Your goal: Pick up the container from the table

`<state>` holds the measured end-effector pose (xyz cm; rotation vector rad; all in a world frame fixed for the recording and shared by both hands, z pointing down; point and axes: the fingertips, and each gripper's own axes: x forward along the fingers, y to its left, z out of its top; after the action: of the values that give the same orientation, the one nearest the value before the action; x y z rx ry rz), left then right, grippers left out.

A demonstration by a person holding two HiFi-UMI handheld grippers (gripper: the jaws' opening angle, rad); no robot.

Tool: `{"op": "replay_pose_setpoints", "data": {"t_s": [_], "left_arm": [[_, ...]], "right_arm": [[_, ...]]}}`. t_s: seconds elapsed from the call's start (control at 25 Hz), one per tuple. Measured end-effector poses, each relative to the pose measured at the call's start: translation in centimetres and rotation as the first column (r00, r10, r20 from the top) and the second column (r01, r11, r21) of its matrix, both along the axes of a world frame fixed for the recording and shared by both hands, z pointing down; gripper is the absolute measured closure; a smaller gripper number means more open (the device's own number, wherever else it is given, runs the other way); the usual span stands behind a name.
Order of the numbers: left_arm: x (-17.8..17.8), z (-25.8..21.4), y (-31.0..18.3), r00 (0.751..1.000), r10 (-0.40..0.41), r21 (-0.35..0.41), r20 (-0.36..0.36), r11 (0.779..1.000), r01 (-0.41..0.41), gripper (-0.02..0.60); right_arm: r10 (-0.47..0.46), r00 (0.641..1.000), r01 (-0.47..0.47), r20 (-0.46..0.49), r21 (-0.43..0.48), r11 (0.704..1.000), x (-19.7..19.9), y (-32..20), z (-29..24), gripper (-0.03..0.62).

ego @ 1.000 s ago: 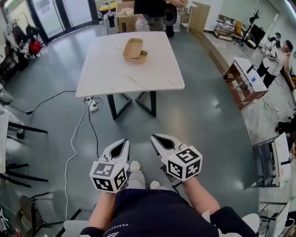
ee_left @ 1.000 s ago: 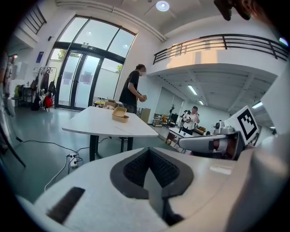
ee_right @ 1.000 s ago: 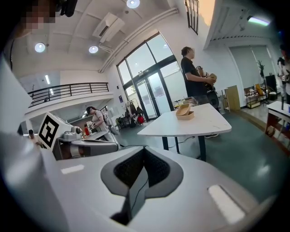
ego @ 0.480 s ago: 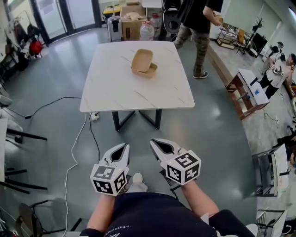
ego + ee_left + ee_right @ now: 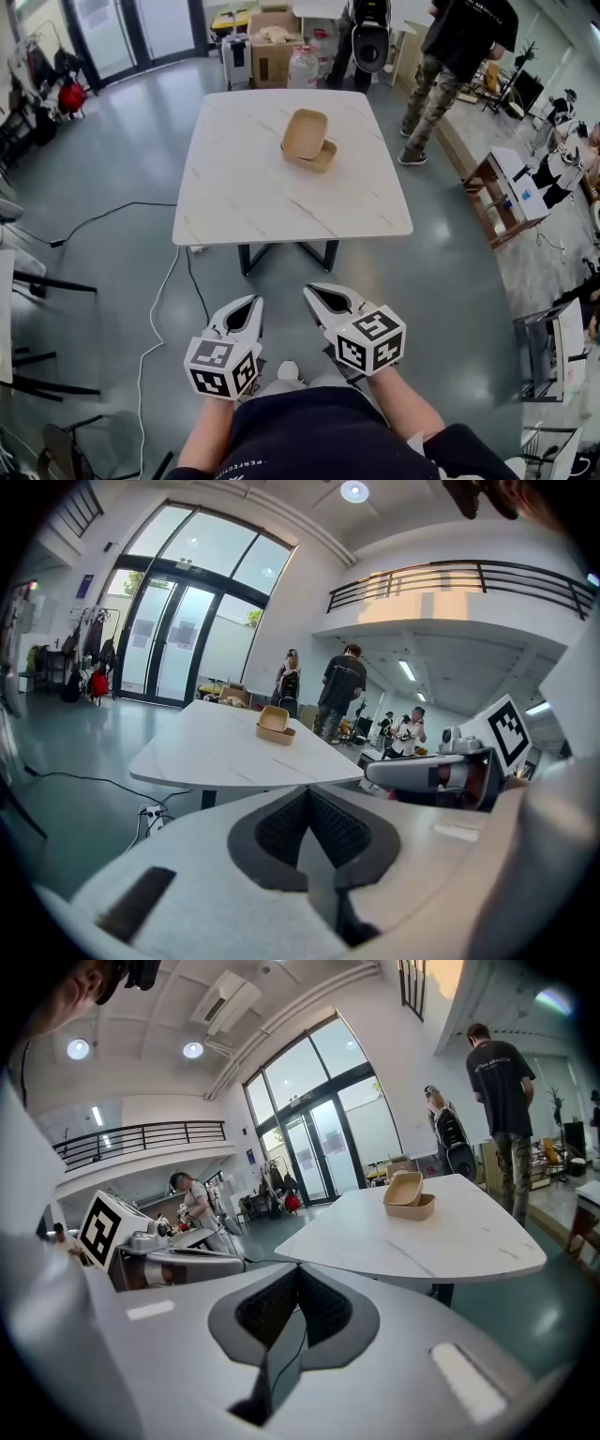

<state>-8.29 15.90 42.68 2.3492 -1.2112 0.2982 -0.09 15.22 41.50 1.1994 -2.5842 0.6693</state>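
Left gripper [image 5: 251,300]: jaws narrow, tips together, nothing between them. Right gripper [image 5: 312,290]: same, pinched closed and empty. Both are held short of the table's near edge, over the floor, and point toward the table [image 5: 272,202].

Progress, as judged: nothing of the pick-up is done. No contact with the container and no jaw open. Left to do: close the gap to the table, open 1 gripper, take hold, lift.

Container [image 5: 308,142]: tan, shallow, rectangular, on the table's far half, a little right of the table's centre and well apart from both grippers. It looks like 2 pieces, 1 lying skewed across the other. The upper piece appears empty; the lower piece's inside is mostly covered, contents not readable.

Beyond the table's far edge: a cardboard box [image 5: 274,54]; a person [image 5: 457,66] off its far right corner.
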Motion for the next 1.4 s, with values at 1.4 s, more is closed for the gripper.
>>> {"op": "replay_pose_setpoints", "data": {"t_s": [1.4], "left_arm": [[4.2, -0.9, -19.7, 0.998, -0.057, 0.011, 0.020, 0.998, 0.057, 0.586]], "right_arm": [[-0.094, 0.995, 0.095, -0.022, 0.025, 0.995, 3.7, -20.5, -1.1, 0.594]]}}
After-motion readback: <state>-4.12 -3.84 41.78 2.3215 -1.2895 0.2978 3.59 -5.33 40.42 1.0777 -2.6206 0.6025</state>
